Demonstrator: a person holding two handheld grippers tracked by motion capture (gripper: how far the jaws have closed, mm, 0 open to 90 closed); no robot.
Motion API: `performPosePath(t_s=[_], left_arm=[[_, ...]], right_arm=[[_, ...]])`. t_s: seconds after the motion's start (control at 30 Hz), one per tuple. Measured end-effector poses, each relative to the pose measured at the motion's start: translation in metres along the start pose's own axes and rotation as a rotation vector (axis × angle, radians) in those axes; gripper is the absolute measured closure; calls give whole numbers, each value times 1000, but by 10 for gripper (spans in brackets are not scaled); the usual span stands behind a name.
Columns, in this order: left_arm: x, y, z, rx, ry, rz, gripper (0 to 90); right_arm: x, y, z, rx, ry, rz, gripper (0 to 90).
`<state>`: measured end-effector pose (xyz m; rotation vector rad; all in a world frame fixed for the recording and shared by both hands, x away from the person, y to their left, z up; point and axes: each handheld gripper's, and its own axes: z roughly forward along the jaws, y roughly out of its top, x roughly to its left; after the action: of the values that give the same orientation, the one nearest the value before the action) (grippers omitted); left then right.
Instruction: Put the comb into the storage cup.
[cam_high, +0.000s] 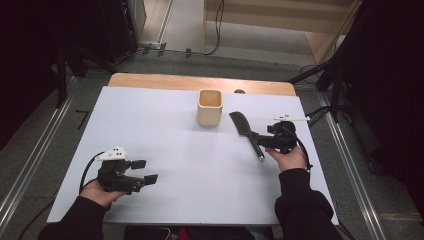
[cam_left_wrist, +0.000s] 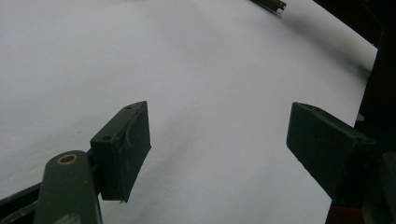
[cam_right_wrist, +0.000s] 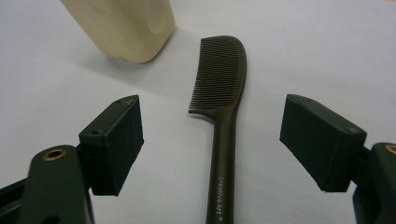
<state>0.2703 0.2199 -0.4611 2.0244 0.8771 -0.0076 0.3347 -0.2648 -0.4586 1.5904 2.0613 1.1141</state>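
A dark comb (cam_high: 245, 130) with a long handle lies flat on the white table (cam_high: 165, 150), right of the middle, its toothed head pointing toward a cream square cup (cam_high: 209, 107). My right gripper (cam_high: 259, 139) is open beside the comb's handle. In the right gripper view the comb (cam_right_wrist: 224, 121) lies between the two spread jaws of the right gripper (cam_right_wrist: 219, 149), and the cup (cam_right_wrist: 126, 25) stands at the upper left. Near the front left of the table, my left gripper (cam_high: 145, 171) is open and holds nothing. In its own view the left gripper (cam_left_wrist: 219, 140) hovers over bare white surface.
The table's wooden far edge (cam_high: 200, 82) shows behind the white sheet. Dark stands and cables (cam_high: 330, 85) crowd the floor to the right. Metal floor rails (cam_high: 30, 160) run along the left side. The comb's handle tip (cam_left_wrist: 273, 4) appears at the top of the left gripper view.
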Motion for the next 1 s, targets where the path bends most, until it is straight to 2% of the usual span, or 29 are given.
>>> performPosePath(t_s=[0.3,0.5,0.73,1.0], left_arm=[[0,0,-1,-2,5,-4,222],[1,0,-1,-3,5,-1,222],[1,1,-1,-7,4,-2,222],[2,3,0,-9,3,3,222]], right_arm=[[-1,-8,5,3,0,20,202],[0,-14,9,7,-17,16,208],[-2,-23,13,7,-31,47,214],[0,-34,21,62,-46,33,219]])
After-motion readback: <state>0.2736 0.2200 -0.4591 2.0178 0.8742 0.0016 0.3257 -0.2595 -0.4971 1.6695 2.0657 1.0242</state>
